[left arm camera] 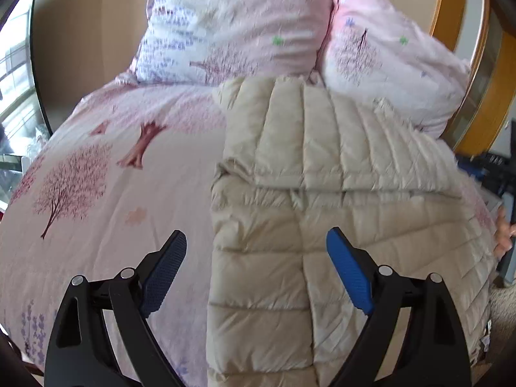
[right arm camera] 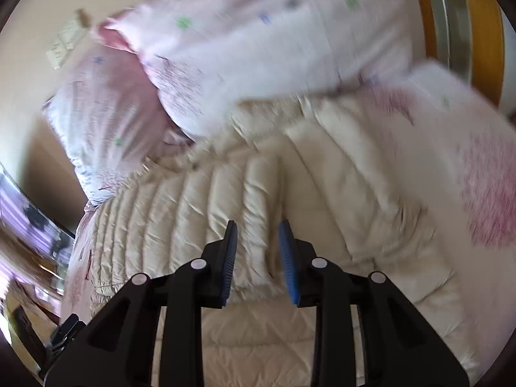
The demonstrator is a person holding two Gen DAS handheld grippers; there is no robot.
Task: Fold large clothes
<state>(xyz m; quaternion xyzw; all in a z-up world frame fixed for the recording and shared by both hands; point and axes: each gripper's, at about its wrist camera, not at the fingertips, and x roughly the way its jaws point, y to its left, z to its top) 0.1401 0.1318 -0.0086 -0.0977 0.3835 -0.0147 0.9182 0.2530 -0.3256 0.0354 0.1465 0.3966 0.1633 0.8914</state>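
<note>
because the cream quilted down jacket (left arm camera: 322, 213) lies spread on the pink tree-print bed cover (left arm camera: 106, 174), with its far end up against the two pillows (left arm camera: 232, 22), it has a flat, soft base to be folded on. one panel is already laid across the body, its lower edge running as a straight line across the middle of the left wrist view, so the fold seems partly done, with more to go.

the left gripper (left arm camera: 256, 271) hangs above the jacket's near left edge with its jaws spread wide and nothing between them; one pad is over the bed cover and the other over the quilting, which looks like a stance for taking that long side edge, though that is only a judgement. a hand (left arm camera: 503, 232) shows at the far right edge of that view, beside the jacket's other side.

the right gripper (right arm camera: 258, 251) sits over the folded panel with its jaws apart by a narrow gap; no cloth is between the pads, so it holds nothing. the right wrist view is blurred, and whether the tips touch the fabric cannot be told. its place near the fold suggests it is free for a fresh grip.
</note>
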